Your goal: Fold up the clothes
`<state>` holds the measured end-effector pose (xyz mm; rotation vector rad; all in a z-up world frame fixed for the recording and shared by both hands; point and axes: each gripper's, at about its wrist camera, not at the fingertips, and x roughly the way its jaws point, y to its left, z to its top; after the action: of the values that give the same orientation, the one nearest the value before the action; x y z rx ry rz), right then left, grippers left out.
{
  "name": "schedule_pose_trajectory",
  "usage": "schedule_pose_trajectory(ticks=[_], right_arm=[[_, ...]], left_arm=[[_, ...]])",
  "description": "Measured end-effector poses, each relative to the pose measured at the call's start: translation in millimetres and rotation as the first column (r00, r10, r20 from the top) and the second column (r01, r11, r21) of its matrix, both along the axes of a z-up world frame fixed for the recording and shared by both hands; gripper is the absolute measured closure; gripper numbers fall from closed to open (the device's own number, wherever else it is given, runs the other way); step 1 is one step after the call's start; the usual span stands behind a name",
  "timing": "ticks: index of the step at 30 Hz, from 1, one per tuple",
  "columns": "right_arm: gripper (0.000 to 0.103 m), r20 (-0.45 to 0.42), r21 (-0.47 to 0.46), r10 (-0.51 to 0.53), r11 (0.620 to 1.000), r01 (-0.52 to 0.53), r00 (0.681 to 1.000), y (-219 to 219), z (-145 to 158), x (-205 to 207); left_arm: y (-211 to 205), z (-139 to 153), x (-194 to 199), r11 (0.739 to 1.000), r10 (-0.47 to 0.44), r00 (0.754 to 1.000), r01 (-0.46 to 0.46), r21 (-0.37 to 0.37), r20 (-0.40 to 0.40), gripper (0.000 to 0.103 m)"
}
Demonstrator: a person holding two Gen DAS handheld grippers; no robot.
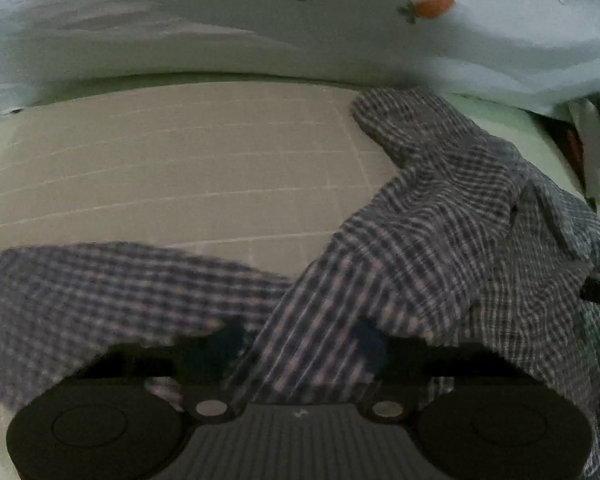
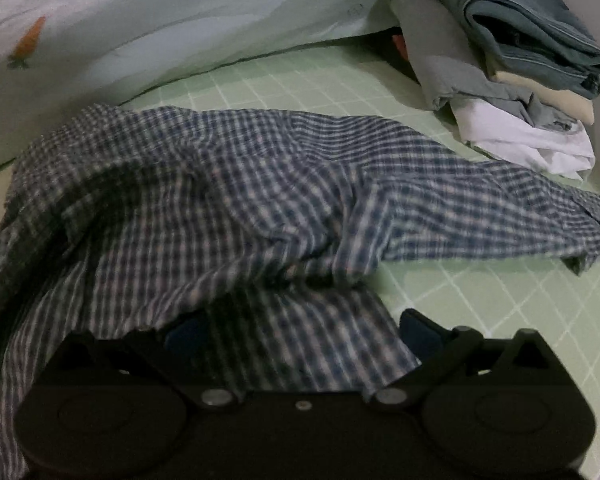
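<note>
Left gripper [image 1: 300, 338] pinching checked shirt [image 1: 420, 216] fabric for lifting; right gripper [image 2: 300, 330] wide apart, cloth draped between, unclamped. Folded stack [image 2: 520, 60] parked at mat [image 2: 500, 300] far corner.

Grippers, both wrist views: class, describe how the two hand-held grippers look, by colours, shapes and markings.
The left gripper has a black body, two round discs, silver pivot bolts, a ribbed grey centre plate and blue finger pads. The right gripper is similar: black, angular linkage arms, blue pads.

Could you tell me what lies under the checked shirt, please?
The checked shirt is spread on a green gridded mat, which shows around its edges. Whether anything else lies beneath it cannot be seen; the cloth covers that area and both grippers' fingertips.
</note>
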<state>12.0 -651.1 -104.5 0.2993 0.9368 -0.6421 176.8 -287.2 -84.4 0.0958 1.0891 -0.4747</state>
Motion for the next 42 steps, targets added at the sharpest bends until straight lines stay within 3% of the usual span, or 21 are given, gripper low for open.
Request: schedule_pose_trajectory(ticks=[1,2,6,10,14,17,19,20,21,25,29,33,42], right_arm=[[0.0,-0.008,-0.005,0.007,1.0,-0.007,1.0,-1,0,2],[0.0,-0.016,-0.009,0.014,1.0,-0.014,1.0,-1,0,5],[0.0,-0.056,-0.021,0.009,1.0,-0.01,0.998,-4,-5,10],[0.0,-0.063,-0.018,0.006,1.0,-0.007,0.998,-5,-9,11],[0.0,-0.056,-0.012,-0.015,1.0,0.015,0.998,-6,-10,11],[0.0,-0.066,-0.036,-0.003,0.999,0.0,0.998,-3,-10,14],[0.0,-0.075,-0.053,0.006,0.999,-0.01,0.997,0,-8,14],[0.0,-0.076,-0.056,0.009,0.998,-0.013,0.997,2,-8,13],[0.0,-0.077,-0.055,0.01,0.998,-0.015,0.997,3,-8,12],[0.0,-0.072,-0.043,0.018,0.999,-0.021,0.997,8,-10,11],[0.0,-0.082,-0.04,0.053,0.998,-0.056,0.995,19,-9,18],[0.0,-0.098,-0.039,0.099,0.994,-0.103,0.99,29,-8,24],[0.0,-0.148,-0.055,0.129,0.989,-0.138,0.981,37,-4,26]], left_arm=[[-2,-1,2,1.0,-0.013,1.0,0.013,-0.013,-0.003,0.095],[-4,-1,5,0.999,-0.023,1.0,0.023,-0.025,-0.004,0.102],[-3,14,25,0.998,-0.02,0.999,0.022,-0.059,0.032,0.103],[-1,41,74,0.998,0.027,0.99,-0.018,-0.061,0.138,0.103],[-6,62,144,0.992,0.125,0.951,-0.114,-0.056,0.282,0.102],[-14,73,177,0.982,0.185,0.923,-0.188,-0.024,0.337,0.09],[-9,78,175,0.976,0.211,0.903,-0.214,-0.032,0.375,0.057],[-3,78,169,0.975,0.216,0.9,-0.216,-0.043,0.38,0.033],[5,75,160,0.974,0.223,0.898,-0.22,-0.054,0.38,0.027],[55,54,111,0.955,0.268,0.902,-0.295,0.029,0.339,0.027],[107,24,67,0.918,0.334,0.904,-0.377,0.125,0.267,0.027],[136,-4,37,0.891,0.382,0.903,-0.417,0.182,0.198,0.027],[171,-26,37,0.826,0.485,0.852,-0.52,0.216,0.198,0.018]])
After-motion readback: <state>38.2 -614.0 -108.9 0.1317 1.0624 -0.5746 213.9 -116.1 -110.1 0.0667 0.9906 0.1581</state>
